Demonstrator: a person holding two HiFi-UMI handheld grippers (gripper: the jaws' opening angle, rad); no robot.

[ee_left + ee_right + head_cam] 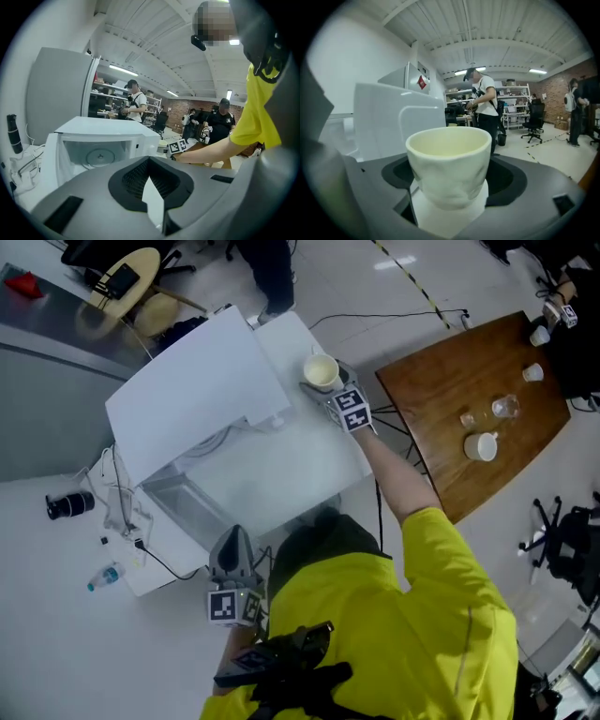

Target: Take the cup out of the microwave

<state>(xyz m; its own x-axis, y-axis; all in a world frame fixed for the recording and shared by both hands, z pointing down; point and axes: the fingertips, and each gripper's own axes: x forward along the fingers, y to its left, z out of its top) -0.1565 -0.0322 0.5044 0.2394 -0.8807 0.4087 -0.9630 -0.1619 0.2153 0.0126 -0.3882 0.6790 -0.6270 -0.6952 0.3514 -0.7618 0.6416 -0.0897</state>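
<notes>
A pale cream cup (321, 371) sits upright between the jaws of my right gripper (330, 388), outside the white microwave (197, 399) and just off its right side. The right gripper view shows the cup (449, 164) close up and empty, with my right gripper (450, 206) shut on its lower half. My left gripper (232, 547) hovers low in front of the microwave, its jaws together with nothing between them. In the left gripper view my left gripper (152, 190) faces the microwave (108, 129), whose cavity stands open with only the bare glass turntable (98, 155) inside.
The microwave stands on a white table (281, 474). A wooden table (441, 390) to the right carries a white mug (481, 446) and small cups. Left of the microwave lie cables (122, 502), a black cylinder (70, 505) and a water bottle (105, 576). People (133, 101) stand behind.
</notes>
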